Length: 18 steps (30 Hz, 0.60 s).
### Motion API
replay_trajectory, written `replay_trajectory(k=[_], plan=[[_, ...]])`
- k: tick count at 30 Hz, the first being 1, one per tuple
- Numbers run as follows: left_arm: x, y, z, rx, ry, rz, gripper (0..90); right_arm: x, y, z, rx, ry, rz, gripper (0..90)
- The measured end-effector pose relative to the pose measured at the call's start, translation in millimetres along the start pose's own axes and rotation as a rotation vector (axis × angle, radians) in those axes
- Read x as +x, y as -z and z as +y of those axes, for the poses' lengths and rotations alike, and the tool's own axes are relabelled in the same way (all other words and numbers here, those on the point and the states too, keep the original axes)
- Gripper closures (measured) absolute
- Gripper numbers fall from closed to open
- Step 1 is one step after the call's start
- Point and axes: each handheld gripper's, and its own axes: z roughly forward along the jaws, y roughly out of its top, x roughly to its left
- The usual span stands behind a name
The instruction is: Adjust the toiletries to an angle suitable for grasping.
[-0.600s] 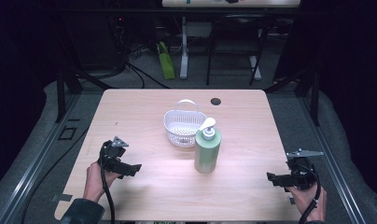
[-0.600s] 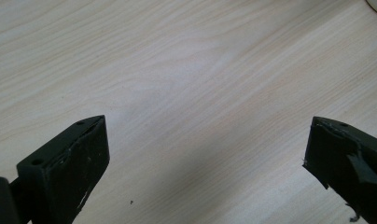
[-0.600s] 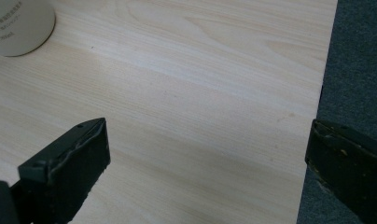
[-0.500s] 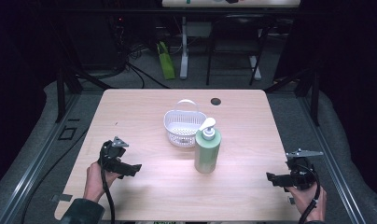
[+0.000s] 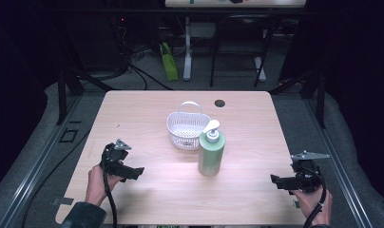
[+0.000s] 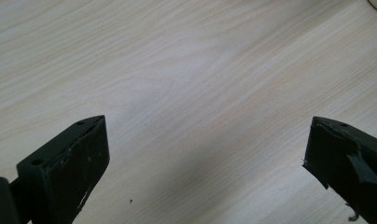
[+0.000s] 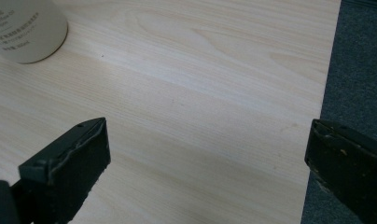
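A pale green pump bottle [image 5: 211, 153] with a white pump head stands upright near the middle of the wooden table [image 5: 147, 109]. Just behind it sits a white plastic basket [image 5: 185, 129] with a handle. My left gripper [image 5: 135, 173] rests low at the table's front left, a hand holding it, jaws wide apart over bare wood [image 6: 205, 140]. My right gripper [image 5: 275, 180] is at the front right edge, jaws also wide apart with nothing between them [image 7: 207, 154]. The bottle's base [image 7: 23, 30] shows at the upper left of the right gripper view.
A small dark round hole [image 5: 220, 103] marks the table's far side. The table's right edge [image 7: 324, 93] runs close to my right gripper, with grey floor beyond. Dark stands, cables and a green object [image 5: 169, 68] lie on the floor behind the table.
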Motion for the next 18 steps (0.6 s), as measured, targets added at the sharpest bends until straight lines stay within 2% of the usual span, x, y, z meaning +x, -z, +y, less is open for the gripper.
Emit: replay_trajectory(k=[18], plan=[[-0.6,-0.3,0.5,0.003,-0.005,-0.001,0.0,20.0,2.6,9.4,-0.028,0.047,0.044,0.0]])
